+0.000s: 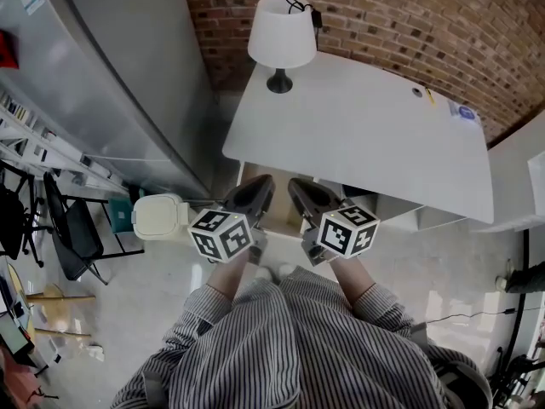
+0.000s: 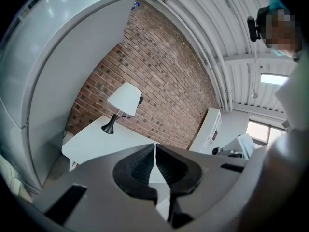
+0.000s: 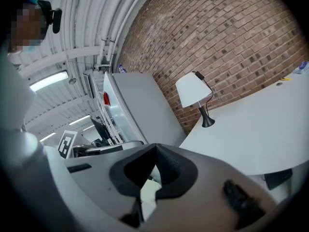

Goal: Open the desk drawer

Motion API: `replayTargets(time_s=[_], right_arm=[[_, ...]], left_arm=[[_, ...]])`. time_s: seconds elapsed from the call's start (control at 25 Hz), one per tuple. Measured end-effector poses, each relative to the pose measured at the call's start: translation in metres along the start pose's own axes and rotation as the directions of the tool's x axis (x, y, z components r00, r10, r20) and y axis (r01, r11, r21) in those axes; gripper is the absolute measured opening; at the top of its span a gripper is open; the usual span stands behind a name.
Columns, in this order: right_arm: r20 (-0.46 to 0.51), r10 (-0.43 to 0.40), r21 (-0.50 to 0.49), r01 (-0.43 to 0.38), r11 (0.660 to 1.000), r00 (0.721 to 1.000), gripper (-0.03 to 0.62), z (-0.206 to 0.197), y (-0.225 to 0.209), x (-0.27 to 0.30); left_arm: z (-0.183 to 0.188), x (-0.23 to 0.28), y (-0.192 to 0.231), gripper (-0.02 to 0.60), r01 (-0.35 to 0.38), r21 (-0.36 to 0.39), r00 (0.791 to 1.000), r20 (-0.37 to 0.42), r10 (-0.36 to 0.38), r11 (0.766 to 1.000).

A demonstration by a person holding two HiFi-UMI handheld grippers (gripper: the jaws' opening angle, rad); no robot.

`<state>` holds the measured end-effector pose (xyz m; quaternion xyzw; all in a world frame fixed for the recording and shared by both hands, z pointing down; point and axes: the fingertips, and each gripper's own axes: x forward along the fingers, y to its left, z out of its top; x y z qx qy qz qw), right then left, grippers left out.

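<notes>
A white desk [image 1: 366, 135] stands against the brick wall, with a white lamp [image 1: 282, 34] at its back left corner. Its drawer fronts [image 1: 387, 209] show as pale panels under the near edge, partly hidden by the top. My left gripper [image 1: 261, 183] and right gripper [image 1: 295, 185] hover side by side just in front of that edge, both shut with nothing between the jaws. In the left gripper view the left gripper [image 2: 155, 147] points over the desk [image 2: 96, 140] towards the lamp [image 2: 124, 100]. The right gripper [image 3: 155, 147] looks along the desk [image 3: 251, 129].
A tall grey cabinet [image 1: 128, 75] stands left of the desk. A white lidded bin [image 1: 158, 216] and a black chair [image 1: 75, 233] sit on the floor at the left. White shelving [image 1: 528, 173] borders the desk on the right. Small items [image 1: 464, 112] lie on the desk's far right.
</notes>
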<state>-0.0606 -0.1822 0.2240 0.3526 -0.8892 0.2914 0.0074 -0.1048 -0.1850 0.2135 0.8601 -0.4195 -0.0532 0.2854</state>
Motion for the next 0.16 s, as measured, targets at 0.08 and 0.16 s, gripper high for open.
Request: replayTargets(time_s=[0.08, 0.16], right_arm=[[0.001, -0.001, -0.003, 0.001, 1.0, 1.0, 0.017, -0.0011, 0.0028, -0.0006], [0.001, -0.003, -0.007, 0.003, 1.0, 1.0, 0.017, -0.003, 0.0055, -0.0006]], left_arm=[[-0.0005, -0.0018, -0.0006, 0.018, 0.002, 0.003, 1.0, -0.003, -0.002, 1.0], [-0.0014, -0.0034, -0.0004, 0.018, 0.001, 0.01, 1.0, -0.009, -0.001, 1.0]])
